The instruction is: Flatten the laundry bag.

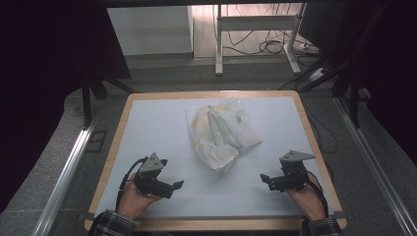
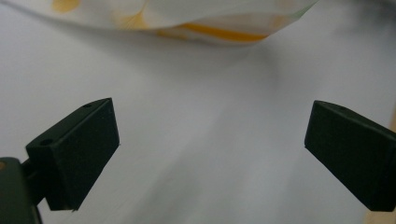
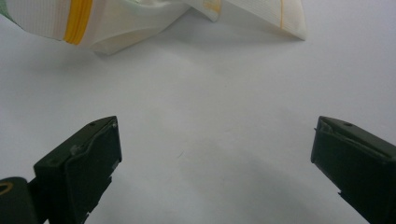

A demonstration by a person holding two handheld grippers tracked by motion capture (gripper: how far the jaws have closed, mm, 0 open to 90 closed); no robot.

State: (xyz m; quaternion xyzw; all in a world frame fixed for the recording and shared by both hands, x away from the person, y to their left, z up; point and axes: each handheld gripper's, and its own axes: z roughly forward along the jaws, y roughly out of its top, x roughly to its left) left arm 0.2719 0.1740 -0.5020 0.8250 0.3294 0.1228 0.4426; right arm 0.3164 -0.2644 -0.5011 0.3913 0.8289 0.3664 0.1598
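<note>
Grey floor, dark curtains and a tangle of cables at a desk frame lie beyond the table (image 1: 114,147), whose wooden rim frames a pale sheet. On that sheet, a little past centre toward twelve o'clock, lies a crumpled diaper (image 1: 221,132), white with yellow and green print.

It looks light and soft, padding and thin fabric that will fold and sag rather than hold any shape, so it should lift with little force but droop from wherever it is pinched. The surface seems matte, not slippery, and there is nothing fragile about it. The best holds are probably the free edges: the flat corner at about four o'clock of the bundle, and the rounded lower end at about six o'clock, which comes closest to the person. A pinch on a single layer near an edge would let it be pulled open; a bite into the bunched middle would take several layers at once.

Its long axis runs from about eleven o'clock to five o'clock on the table, the broader end far, the narrower folded end near.

The left gripper (image 1: 173,186) hovers near the table's seven o'clock, jaws spread wide and empty, aimed toward the bundle; in the left gripper view the diaper's (image 2: 196,23) edge lies ahead, well apart from the jaws. The right gripper (image 1: 266,180) sits near five o'clock, likewise released and holding nothing, with the diaper (image 3: 116,23) ahead in the right gripper view.
</note>
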